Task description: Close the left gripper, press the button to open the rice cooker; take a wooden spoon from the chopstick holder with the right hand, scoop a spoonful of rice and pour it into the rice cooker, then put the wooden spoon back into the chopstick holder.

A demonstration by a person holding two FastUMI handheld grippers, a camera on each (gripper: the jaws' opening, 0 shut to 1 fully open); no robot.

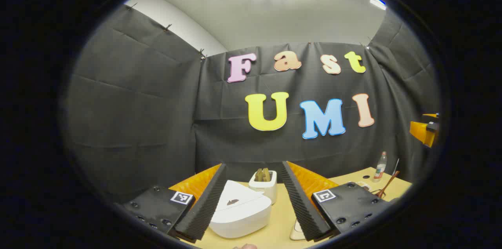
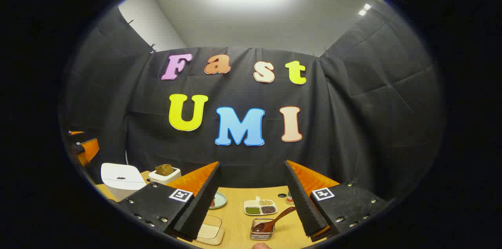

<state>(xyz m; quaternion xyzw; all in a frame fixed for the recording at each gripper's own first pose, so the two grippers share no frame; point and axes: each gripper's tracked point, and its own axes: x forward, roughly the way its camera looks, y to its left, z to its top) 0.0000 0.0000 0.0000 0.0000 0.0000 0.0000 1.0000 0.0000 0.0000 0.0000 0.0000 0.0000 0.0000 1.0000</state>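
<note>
The rice cooker (image 1: 241,209) is seen dead ahead at 12 o'clock between the left gripper (image 1: 254,202) jaws, which are spread wide, on the counter (image 1: 279,217); its lid is down. The left hand is judged nearer, and the jaws must be brought together before pressing. The right gripper (image 2: 253,202) jaws are also apart, with a wooden spoon (image 2: 274,220) resting in a small dish (image 2: 262,233) ahead, handle toward 2 o'clock.
</note>
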